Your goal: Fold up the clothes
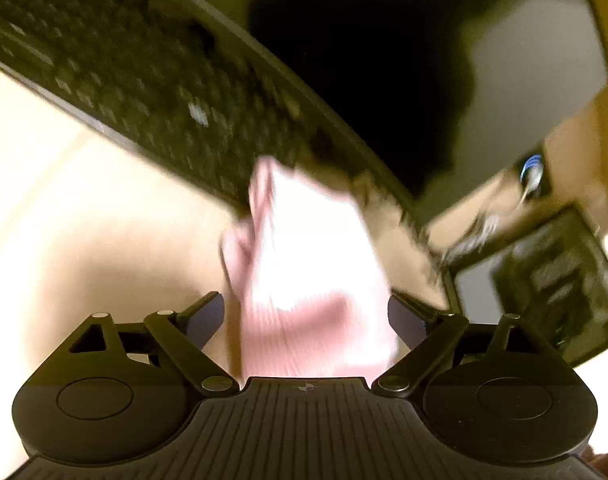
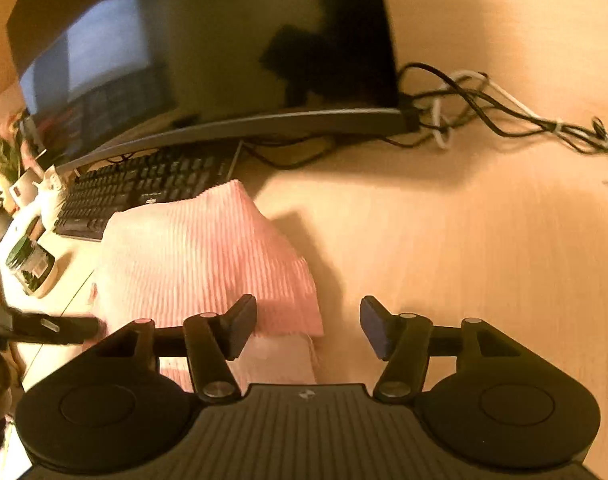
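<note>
Left gripper, right gripper agape

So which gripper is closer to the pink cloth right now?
Left. The left gripper has the pink cloth between its open fingers; the right gripper, also open, sits off its edge.

We see a pink ribbed garment lying folded in layers on the light wooden desk. Its far end sits just beside the black keyboard, maybe touching; blur hides the rest.
</note>
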A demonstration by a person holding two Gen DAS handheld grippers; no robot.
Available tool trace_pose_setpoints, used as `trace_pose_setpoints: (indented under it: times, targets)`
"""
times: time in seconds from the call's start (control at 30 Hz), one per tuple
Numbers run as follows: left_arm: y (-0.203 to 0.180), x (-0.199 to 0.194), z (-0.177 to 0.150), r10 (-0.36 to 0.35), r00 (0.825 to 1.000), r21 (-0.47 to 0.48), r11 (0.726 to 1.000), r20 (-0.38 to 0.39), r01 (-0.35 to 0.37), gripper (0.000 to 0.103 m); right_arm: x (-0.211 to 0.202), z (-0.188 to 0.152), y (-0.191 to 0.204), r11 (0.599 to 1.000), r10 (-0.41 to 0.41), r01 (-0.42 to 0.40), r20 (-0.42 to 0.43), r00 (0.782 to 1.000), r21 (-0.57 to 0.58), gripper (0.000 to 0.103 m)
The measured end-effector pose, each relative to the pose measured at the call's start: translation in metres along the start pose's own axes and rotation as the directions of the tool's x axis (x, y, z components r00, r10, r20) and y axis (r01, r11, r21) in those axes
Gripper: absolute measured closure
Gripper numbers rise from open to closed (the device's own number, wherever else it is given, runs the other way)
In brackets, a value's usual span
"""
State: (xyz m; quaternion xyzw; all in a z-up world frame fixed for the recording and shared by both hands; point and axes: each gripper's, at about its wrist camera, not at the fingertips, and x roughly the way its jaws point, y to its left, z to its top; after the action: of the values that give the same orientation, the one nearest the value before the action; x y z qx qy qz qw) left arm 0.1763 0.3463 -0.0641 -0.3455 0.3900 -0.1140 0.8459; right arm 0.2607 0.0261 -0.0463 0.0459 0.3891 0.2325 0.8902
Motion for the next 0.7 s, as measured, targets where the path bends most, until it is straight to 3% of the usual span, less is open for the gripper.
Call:
trace_pose_setpoints:
  times: [0.03,0.1,0.17,0.23,0.4,0.43,0.5,0.57,0.7]
  targets:
    - [-0.005,0.007,-0.004,0.029,0.999,0.022,0.999,-0.016,-0.029,0.051,-0.003,-0.001,-0.001,1.000,0.000,0.000,0.003,1.000,0.005,0.045]
    - [-0.011,0.008,-0.008,0.026,0.999,0.014,1.000,-0.025,-0.026,0.088,-0.009,-0.003,-0.004,1.000,0.000,0.000,0.009,1.000,0.015,0.044]
    - [-0.020,-0.010,-0.008,-0.042,0.999,0.005,0.999,0.013,0.042,0.089,-0.016,-0.003,-0.007,1.000,0.007,-0.007,0.013,1.000,0.011,0.038]
    - [-0.024,-0.023,-0.011,-0.047,0.999,0.002,0.999,0.009,0.047,0.090,-0.016,-0.008,-0.008,1.000,-0.001,0.001,0.000,1.000,0.018,0.038]
    - [0.006,-0.001,-0.035,0.099,0.990,-0.064,0.992,-0.102,-0.106,0.090,-0.020,-0.024,0.001,0.998,0.039,-0.036,-0.056,0.998,0.052,0.031]
    - [0.010,0.000,-0.037,0.093,0.990,-0.085,0.991,-0.102,-0.101,0.090,-0.019,-0.027,0.004,0.997,0.051,-0.047,-0.068,0.996,0.060,0.031]
    - [0.013,0.001,-0.038,0.072,0.993,-0.109,0.991,-0.096,-0.082,0.090,-0.012,-0.030,0.014,0.997,0.061,-0.057,-0.083,0.995,0.053,0.033]
    - [0.015,0.004,-0.036,0.063,0.993,-0.104,0.992,-0.096,-0.073,0.090,-0.004,-0.033,0.023,0.997,0.069,-0.065,-0.095,0.993,0.042,0.044]
    - [0.009,0.003,-0.032,0.101,0.994,-0.066,0.992,-0.042,-0.103,0.088,0.010,-0.020,0.031,0.996,0.078,-0.080,-0.048,0.996,-0.028,0.044]
